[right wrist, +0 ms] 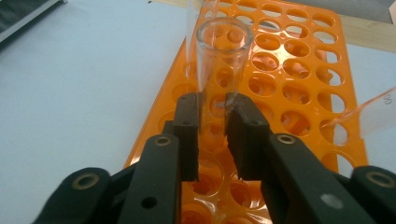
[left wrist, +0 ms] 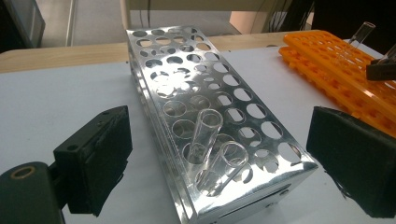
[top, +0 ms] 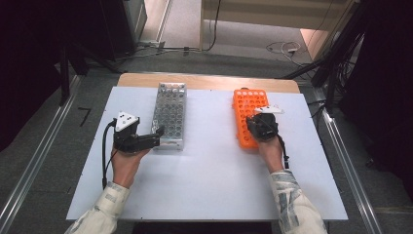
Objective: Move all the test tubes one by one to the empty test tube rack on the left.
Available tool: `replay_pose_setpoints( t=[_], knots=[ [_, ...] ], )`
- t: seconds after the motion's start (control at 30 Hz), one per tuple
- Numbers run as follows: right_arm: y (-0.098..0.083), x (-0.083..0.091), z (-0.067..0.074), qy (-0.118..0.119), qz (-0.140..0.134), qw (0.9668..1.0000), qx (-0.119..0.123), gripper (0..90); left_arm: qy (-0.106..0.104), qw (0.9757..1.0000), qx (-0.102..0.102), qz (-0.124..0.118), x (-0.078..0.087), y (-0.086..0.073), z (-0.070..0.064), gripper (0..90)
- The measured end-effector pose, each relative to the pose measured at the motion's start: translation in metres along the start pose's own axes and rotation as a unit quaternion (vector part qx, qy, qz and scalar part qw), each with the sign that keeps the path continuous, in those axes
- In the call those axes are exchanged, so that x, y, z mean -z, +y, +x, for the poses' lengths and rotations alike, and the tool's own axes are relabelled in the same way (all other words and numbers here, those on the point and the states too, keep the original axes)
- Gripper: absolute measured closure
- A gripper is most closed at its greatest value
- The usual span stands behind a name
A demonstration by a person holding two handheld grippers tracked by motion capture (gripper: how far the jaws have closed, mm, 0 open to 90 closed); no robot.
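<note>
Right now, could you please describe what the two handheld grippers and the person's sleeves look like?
Both the left gripper and the right gripper are black, each topped by a grey three-cornered plate, with a black cable trailing back. The jaws are blocky and black. The sleeves are pale with a faint grey-green pattern.

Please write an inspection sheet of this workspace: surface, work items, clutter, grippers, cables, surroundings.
Surface: white table top, wooden edge at the far side.
Job's things: orange rack with a glass tube standing in it; metal rack holding two tubes at its near end.
Clutter: nothing seen.
Grippers: right gripper shut on the glass tube; left gripper open by the metal rack.
Cables: black cable trailing from the left gripper; floor cables behind the table.
Surroundings: grey floor, metal rails on both sides.
</note>
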State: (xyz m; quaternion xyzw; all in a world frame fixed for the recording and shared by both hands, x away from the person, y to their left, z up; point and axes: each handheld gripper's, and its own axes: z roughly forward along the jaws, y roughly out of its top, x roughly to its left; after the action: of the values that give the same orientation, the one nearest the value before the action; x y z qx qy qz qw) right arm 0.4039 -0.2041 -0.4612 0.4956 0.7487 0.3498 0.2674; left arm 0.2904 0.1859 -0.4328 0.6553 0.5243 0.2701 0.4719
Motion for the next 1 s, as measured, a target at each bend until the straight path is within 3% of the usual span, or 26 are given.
replay_pose_setpoints(
  t=[0.23, 0.57, 0.73, 1.0],
  knots=[
    [0.003, 0.008, -0.003, 0.005, -0.013, 0.9999, -0.006, 73.0, -0.001, 1.0, 0.003, 0.001, 0.0, 0.0, 0.0, 7.1],
    [0.021, 0.04, -0.006, 0.007, -0.044, 0.999, -0.006, 73.3, -0.002, 1.0, 0.005, 0.003, 0.0, 0.001, 0.0, 7.2],
    [0.022, 0.051, -0.005, 0.025, -0.04, 0.9989, -0.002, 73.3, -0.006, 1.0, 0.004, 0.004, 0.001, 0.002, -0.003, 7.3],
    [0.022, 0.062, 0.009, 0.066, -0.03, 0.9971, 0.022, 73.3, -0.014, 0.9999, 0.002, 0.003, 0.003, 0.004, -0.008, 7.3]
  ],
)
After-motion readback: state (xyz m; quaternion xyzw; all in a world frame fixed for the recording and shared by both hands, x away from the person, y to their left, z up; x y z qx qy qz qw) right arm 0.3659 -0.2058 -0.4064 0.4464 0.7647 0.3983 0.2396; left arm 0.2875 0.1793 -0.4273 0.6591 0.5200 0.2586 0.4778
